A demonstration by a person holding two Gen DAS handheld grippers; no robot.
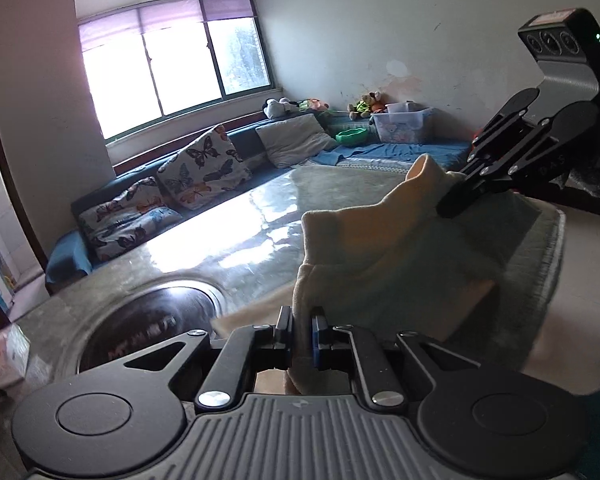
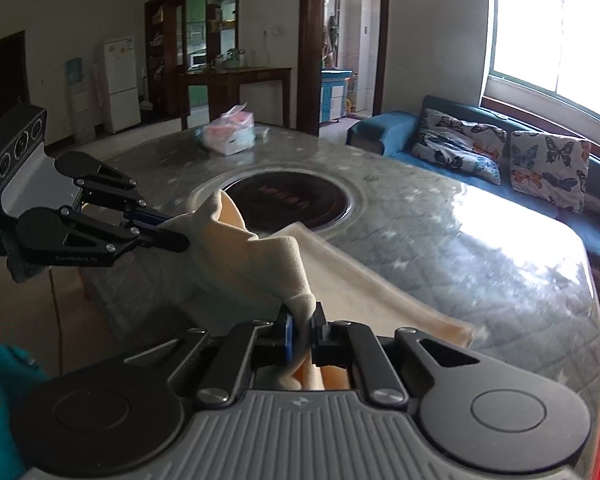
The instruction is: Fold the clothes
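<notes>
A cream cloth (image 1: 380,248) hangs stretched between both grippers above a grey marbled table (image 1: 260,220). My left gripper (image 1: 302,320) is shut on one bunched corner at the bottom of the left wrist view. The right gripper (image 1: 452,200) pinches the other corner at the upper right. In the right wrist view, my right gripper (image 2: 302,322) is shut on the cloth (image 2: 252,256), and the left gripper (image 2: 176,236) grips it further left. The lower part of the cloth trails on the table (image 2: 460,248) toward the near edge.
A round dark hotplate (image 2: 288,200) is set into the table's middle, just beyond the cloth. A plastic bag of packets (image 2: 230,132) sits at the table's far side. A blue sofa with butterfly cushions (image 2: 540,164) runs under the window. A teal sleeve (image 2: 0,400) shows at lower left.
</notes>
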